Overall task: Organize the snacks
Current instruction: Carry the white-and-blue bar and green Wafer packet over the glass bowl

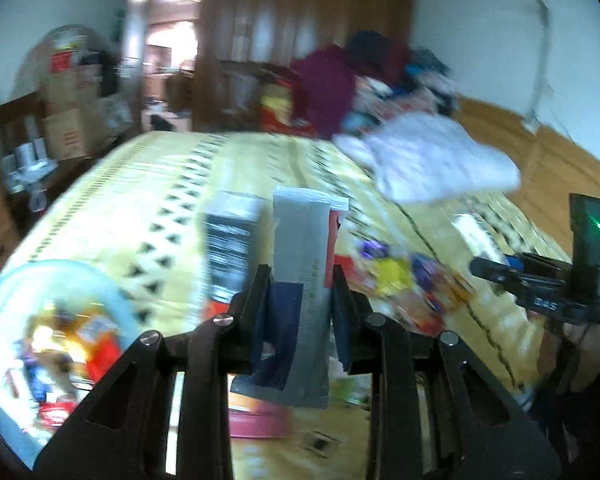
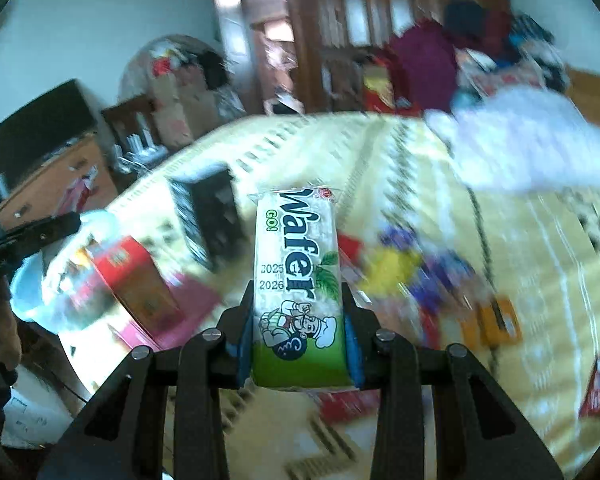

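The left tongs (image 1: 300,280) are a matte black frame of angular struts with cut-out slots, joined by four round silver screw heads set in a row. Their two fingers (image 1: 260,300) carry dark blue pads on the inner faces. The right tongs (image 2: 298,312) are built alike: black struts, four silver screws, brighter blue pads along the fingers (image 2: 350,336). In the left wrist view the right tongs' black body bears white lettering, and an upright black block on it shows a green light.

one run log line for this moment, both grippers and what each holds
left gripper: shut on grey snack packet | right gripper: shut on green wafer pack | both above patterned bedspread
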### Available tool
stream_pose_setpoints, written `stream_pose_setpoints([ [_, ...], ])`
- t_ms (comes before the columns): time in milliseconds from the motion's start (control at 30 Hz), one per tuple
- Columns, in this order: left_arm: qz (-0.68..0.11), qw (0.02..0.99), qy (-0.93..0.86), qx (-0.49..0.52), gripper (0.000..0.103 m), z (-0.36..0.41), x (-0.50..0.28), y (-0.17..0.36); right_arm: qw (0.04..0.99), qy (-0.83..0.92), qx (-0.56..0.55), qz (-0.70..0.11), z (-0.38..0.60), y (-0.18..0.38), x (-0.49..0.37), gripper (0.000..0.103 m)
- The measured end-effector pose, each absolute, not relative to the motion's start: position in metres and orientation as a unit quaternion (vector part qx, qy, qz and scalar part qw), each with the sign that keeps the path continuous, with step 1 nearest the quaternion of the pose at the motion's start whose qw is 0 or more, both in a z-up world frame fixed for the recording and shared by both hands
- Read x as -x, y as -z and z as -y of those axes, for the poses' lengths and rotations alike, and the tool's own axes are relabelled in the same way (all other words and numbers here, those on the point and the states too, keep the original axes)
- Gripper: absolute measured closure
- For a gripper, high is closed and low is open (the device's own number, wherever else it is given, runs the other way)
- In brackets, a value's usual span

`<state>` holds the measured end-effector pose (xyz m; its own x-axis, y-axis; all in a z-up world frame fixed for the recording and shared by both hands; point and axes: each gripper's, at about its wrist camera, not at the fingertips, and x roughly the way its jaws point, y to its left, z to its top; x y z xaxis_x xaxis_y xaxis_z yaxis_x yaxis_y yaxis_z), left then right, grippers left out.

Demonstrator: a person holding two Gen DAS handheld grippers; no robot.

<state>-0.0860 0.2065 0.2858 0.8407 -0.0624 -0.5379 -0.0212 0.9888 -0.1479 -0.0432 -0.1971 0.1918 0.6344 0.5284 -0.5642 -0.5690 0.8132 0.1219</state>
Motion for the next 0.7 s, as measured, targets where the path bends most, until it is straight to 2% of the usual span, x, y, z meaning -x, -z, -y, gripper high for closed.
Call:
stream_pose_setpoints([
  [167, -0.253, 0.961, -0.067, 0.089, 0.074, -0.284, 0.101, -0.312, 0.881, -0.383, 0.042, -0.274, 0.104, -0.244, 0.041, 0.064],
  [367, -0.233, 0.951, -0.157, 0.126, 0.074, -0.378, 0.124, -0.328, 0.845, -0.46, 0.066, -0.266, -0.014, -0.281, 0.049, 0.064],
  [700, -0.255, 0.922, -0.249, 0.152, 0.074, -0.463, 0.134, -0.311, 0.771, -0.551, 0.089, -0.308, -0.177, -0.286, 0.073, 0.064],
])
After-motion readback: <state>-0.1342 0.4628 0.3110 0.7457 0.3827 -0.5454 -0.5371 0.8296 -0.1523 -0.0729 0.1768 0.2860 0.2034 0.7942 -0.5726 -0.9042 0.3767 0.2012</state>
